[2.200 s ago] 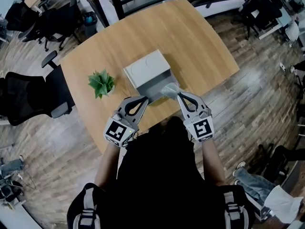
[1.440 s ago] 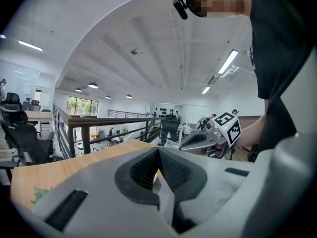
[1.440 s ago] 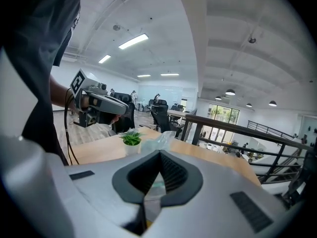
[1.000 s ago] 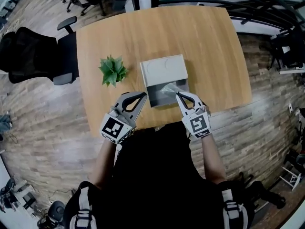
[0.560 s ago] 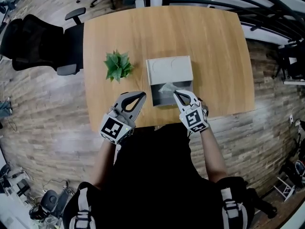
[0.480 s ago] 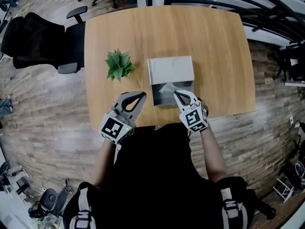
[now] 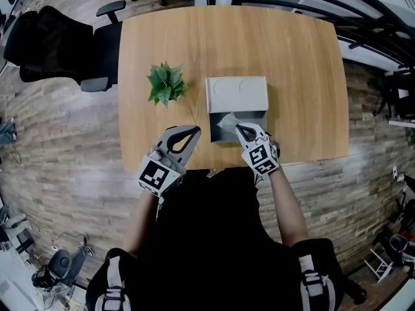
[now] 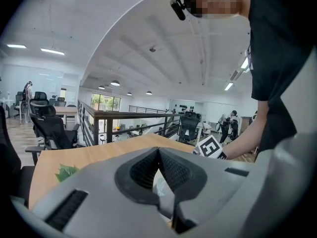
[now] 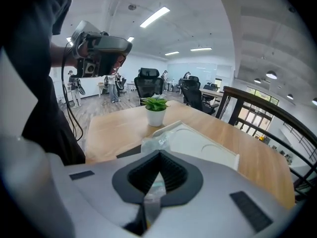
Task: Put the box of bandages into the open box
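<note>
Bandage pack (image 7: 227,120): a crinkled clear-wrapped pack, hanging from the right gripper's tips over the box's open part. Whether it touches the bottom cannot be told.
Pack heading: it reaches from the jaw tips away from the person and slightly left, toward the lid. The wrap is too crumpled to show a long axis.
Right gripper (image 7: 240,129): clenched on the near end of the wrap, with plastic pinched between the pads in the right gripper view.
Left gripper (image 7: 194,130): jaws pressed together with nothing in them, held just left of the box and apart from it.
Box (image 7: 254,119): its grey inside faces up, and its near wall is close to the table's near edge.
Lid (image 7: 237,94): pale, folded back on the far side, with two round dents.
Plant (image 7: 166,84): a small potted green, left of the lid and well apart from the pack.
Table (image 7: 292,63): open wood beyond the lid and to the right; the near edge runs under both grippers.
Chair (image 7: 65,37): black, off the table's left far corner.
</note>
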The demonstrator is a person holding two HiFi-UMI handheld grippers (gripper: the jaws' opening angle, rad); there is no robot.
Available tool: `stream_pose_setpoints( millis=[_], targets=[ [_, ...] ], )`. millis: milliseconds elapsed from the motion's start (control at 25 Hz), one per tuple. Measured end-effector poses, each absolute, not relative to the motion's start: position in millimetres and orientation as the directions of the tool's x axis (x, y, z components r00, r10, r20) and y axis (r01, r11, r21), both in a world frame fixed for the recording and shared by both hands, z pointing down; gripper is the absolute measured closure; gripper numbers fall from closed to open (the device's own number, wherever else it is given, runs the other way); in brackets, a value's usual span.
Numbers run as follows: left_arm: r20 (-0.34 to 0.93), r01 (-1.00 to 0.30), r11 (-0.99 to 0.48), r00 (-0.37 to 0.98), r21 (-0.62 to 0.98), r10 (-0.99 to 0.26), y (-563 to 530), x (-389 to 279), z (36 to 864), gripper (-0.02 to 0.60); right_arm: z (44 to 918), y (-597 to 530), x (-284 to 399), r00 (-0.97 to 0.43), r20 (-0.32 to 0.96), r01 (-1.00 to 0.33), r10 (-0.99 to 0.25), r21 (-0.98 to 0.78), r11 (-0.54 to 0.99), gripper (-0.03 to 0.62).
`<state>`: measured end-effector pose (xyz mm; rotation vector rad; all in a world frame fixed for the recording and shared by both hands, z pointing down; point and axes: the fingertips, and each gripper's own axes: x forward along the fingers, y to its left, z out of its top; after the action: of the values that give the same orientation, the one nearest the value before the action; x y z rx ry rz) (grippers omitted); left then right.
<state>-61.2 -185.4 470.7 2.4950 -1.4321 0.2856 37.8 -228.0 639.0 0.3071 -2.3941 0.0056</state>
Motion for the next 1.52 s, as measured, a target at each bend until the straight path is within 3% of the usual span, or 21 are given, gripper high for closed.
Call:
stream_pose_setpoints(
  millis=[720, 1520],
  targets=[
    [0.292, -0.866, -0.482, 0.499, 0.134, -0.816, -174, -51, 475, 0.558, 708, -225, 43, -0.604, 0.780, -0.204, -0.165, 0.049, 0.978, 0.569],
    [0.277, -0.867, -0.482, 0.497, 0.125, -0.823, -167, -49, 469, 0.558, 717, -217, 40, -0.594, 0.781, -0.204, -0.193, 0.086, 0.975, 0.549]
  ],
)
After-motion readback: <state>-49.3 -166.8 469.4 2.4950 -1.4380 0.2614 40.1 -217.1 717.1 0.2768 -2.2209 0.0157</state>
